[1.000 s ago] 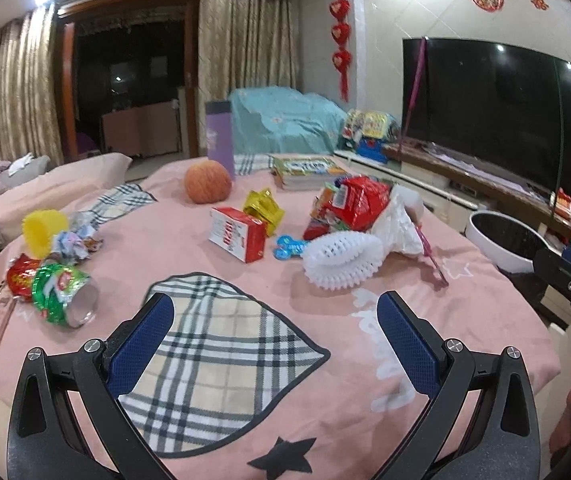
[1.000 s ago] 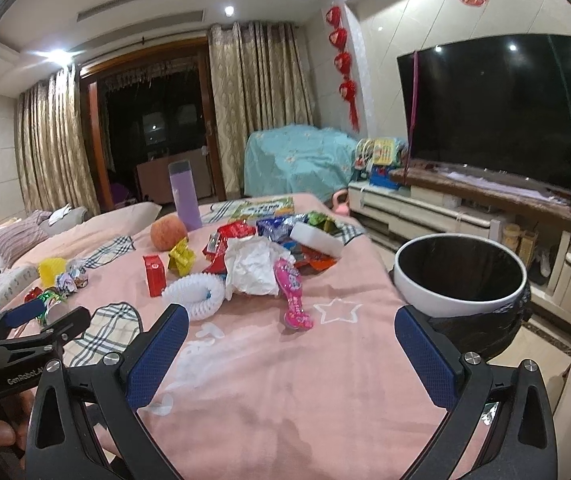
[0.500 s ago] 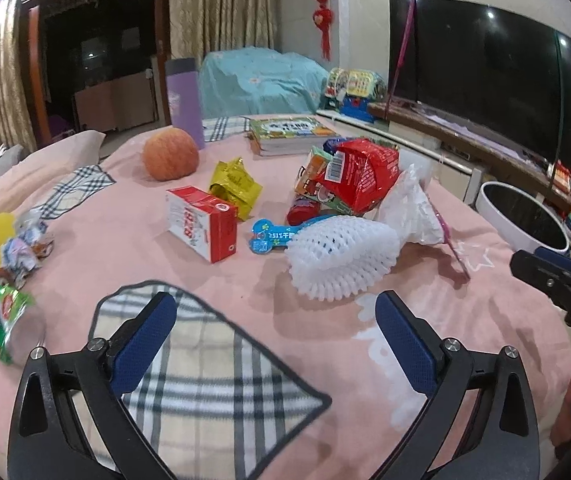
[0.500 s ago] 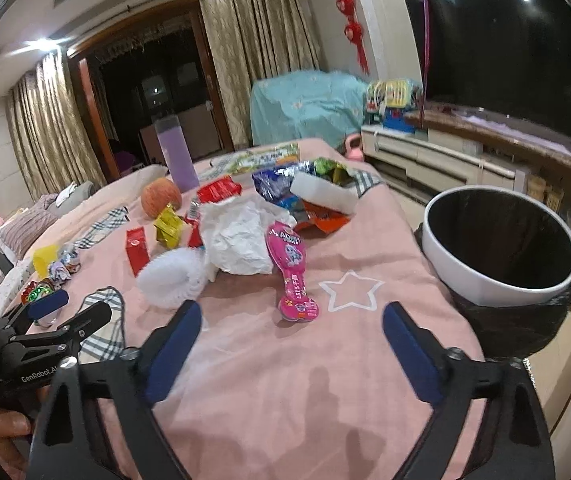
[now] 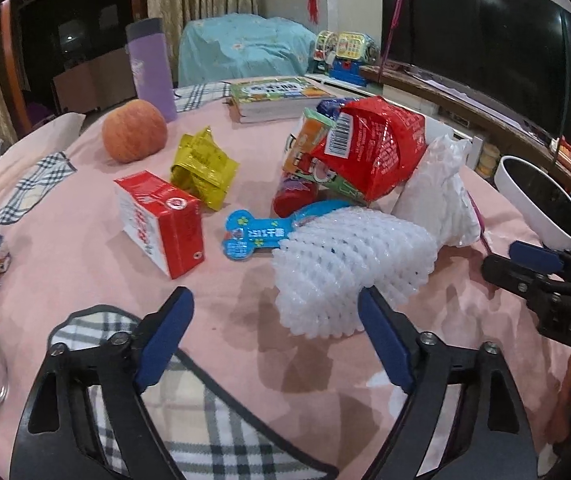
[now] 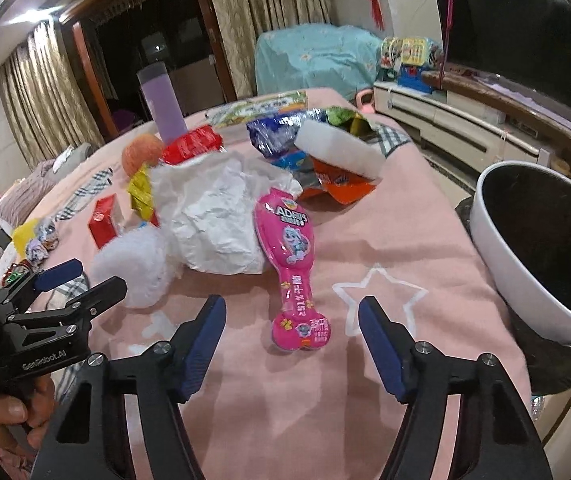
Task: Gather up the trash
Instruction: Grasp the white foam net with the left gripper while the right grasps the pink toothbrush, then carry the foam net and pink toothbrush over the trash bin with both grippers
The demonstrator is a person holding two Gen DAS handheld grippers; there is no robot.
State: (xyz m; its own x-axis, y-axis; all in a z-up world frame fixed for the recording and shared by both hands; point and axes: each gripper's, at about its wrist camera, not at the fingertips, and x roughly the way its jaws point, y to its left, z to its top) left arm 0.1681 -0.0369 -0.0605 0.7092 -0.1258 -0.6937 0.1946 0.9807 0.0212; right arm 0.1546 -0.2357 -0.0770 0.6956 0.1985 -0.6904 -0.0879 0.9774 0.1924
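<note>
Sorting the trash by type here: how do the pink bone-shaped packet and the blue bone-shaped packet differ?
The pink bone-shaped packet lies fully exposed on the pink cloth; the blue bone-shaped packet has one end hidden under the white foam net. The pink one sits just ahead of the open right gripper, the blue one farther ahead of the open left gripper. Both are flat, printed and bone-shaped.

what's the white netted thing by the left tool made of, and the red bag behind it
The white netted sleeve looks like soft foam mesh, matte: open diamond cells and puffy strands, likely fruit-packing foam. The red bag looks like glossy plastic or foil film: sharp creases, bright highlights and a printed barcode label. The left tool is open, its right finger at the sleeve's edge.
</note>
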